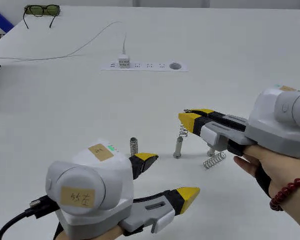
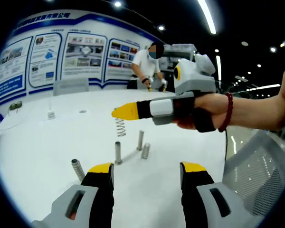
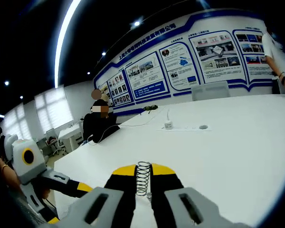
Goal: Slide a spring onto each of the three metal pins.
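1. One pin, the sprung pin (image 1: 134, 146), already wears a spring. In the head view it stands at 9 o'clock of the middle pin (image 1: 178, 147), which is bare. A third pin (image 1: 210, 150) at 3 o'clock is partly hidden behind the right gripper (image 1: 190, 117) and also looks bare.
2. The right gripper is clenched on the held spring (image 1: 183, 131). This spring hangs upright from the tips, just above the middle pin at about 1 o'clock, and does not touch it.
3. A loose spring (image 1: 214, 160) lies on the table (image 1: 65, 100) at 4 o'clock of the middle pin, just beside the third pin.
4. The left gripper (image 1: 167, 176) is released, with its jaws wide and empty, near the pins at 6 o'clock.
5. The step in hand looks like the second of three: bringing the held spring over a bare pin.
6. The next move calls for centring the coil's lower end on the pin top, keeping the spring upright, lowering it and then letting go. A tilted coil would likely snag on the pin's edge. The loose spring then remains for the last pin.
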A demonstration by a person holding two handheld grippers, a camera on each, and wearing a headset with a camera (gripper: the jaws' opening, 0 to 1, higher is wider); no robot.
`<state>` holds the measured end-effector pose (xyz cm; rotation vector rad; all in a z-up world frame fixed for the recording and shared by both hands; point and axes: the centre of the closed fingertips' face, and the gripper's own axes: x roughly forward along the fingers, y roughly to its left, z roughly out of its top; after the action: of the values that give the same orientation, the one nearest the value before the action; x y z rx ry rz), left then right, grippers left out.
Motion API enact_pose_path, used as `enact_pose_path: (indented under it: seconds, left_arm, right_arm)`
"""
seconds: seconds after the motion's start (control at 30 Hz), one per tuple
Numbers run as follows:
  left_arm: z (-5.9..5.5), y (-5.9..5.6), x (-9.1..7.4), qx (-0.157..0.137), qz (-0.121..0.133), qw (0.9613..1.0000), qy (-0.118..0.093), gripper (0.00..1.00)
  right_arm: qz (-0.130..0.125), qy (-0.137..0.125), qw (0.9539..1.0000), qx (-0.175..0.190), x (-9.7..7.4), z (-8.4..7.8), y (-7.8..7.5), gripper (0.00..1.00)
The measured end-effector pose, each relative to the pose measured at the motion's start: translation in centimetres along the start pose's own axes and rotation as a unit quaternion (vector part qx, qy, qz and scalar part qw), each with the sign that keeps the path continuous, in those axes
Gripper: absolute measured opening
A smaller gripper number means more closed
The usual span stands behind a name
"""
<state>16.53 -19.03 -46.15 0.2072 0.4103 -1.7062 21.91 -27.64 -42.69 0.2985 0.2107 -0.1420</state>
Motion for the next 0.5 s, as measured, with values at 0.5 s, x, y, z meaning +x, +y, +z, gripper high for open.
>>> enact_pose_path:
  seconds: [0.5]
  left_arm:
    - [-0.7, 0.1, 0.0, -0.004, 0.001, 0.9999, 0.010, 0.65]
  right_arm:
    - [-0.022, 0.004, 0.9997, -0.008, 1.0, -1.5, -1.0, 0.11]
